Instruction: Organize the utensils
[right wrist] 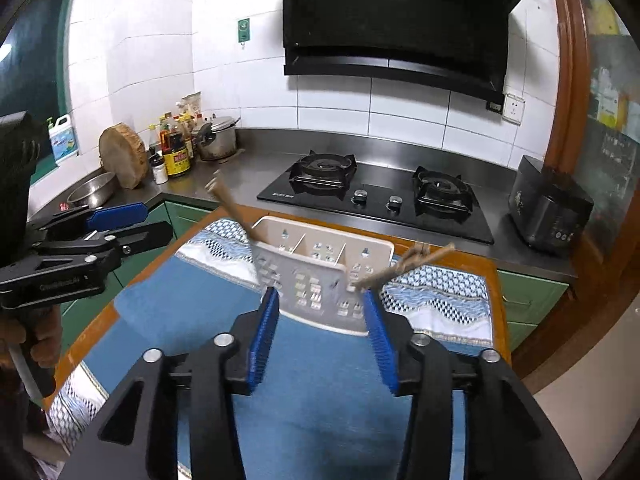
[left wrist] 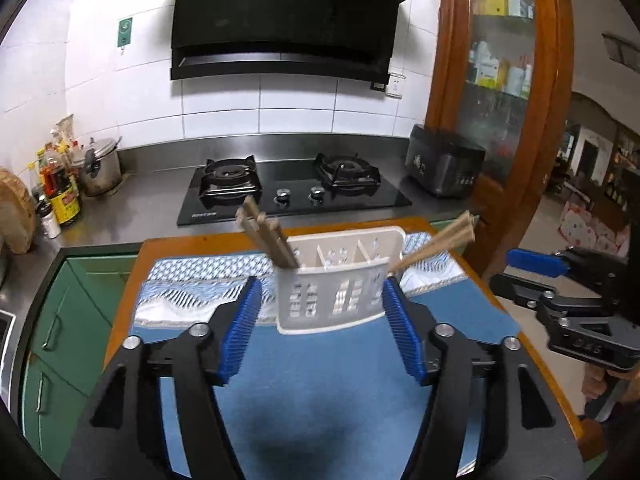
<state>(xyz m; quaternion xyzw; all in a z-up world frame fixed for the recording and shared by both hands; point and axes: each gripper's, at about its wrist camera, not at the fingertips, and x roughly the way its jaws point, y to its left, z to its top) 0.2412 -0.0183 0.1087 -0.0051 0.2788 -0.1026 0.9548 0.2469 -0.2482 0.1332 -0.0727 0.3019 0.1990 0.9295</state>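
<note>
- Left gripper (left wrist: 320, 312): blue ribbed jaws spread wide, nothing between them, short of the white perforated plastic utensil holder (left wrist: 334, 292).
- Right gripper (right wrist: 320, 320): jaws parted less widely, likewise empty, just in front of the same holder.
- Holder upright on the blue patterned cloth (left wrist: 320, 392) over the wooden tabletop (left wrist: 128, 284).
- One bundle of brown wooden chopsticks (left wrist: 266, 236) leaning from the holder's left compartment, a second bundle (left wrist: 436, 244) from its right; middle compartment seemingly empty.
- No loose utensils visible beside the holder; sorting probably finished or nearly so.
</note>
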